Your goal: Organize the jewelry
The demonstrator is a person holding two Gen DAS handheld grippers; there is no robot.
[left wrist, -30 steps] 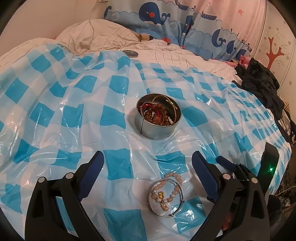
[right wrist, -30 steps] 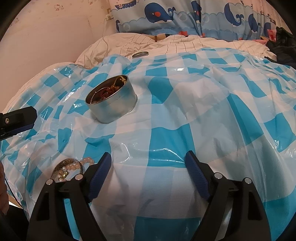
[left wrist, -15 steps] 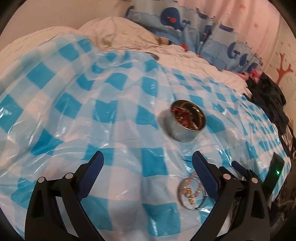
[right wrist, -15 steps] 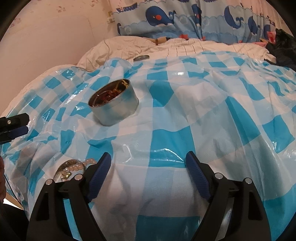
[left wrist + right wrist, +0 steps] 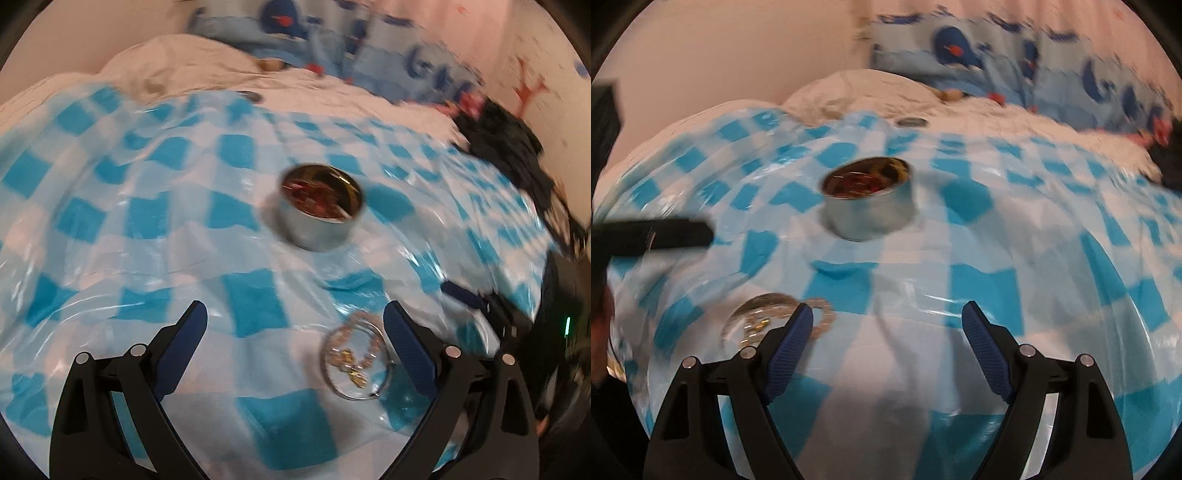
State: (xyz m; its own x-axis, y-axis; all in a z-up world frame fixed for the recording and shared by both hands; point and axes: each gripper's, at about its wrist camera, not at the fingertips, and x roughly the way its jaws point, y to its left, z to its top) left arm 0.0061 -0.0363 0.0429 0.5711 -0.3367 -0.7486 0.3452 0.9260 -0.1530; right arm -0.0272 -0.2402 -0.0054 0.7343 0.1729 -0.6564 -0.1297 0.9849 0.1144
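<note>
checked plastic sheet [image 5: 251, 306] spread over the bed | left gripper [image 5: 295, 321] wide apart, holding nothing | right gripper [image 5: 888, 319] wide apart, holding nothing | round tin [image 5: 319, 208] mid-sheet, reddish jewelry inside, blurred | bangle [image 5: 356, 363] with what looks like a bead bracelet, just inside left gripper's right finger

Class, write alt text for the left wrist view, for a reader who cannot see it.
An open left gripper hangs over a blue-and-white checked plastic sheet on a bed. A round silver metal tin of reddish jewelry sits ahead; a clear round lid with a pearl bead bracelet lies beside the gripper's right finger. The image is motion-blurred.
</note>
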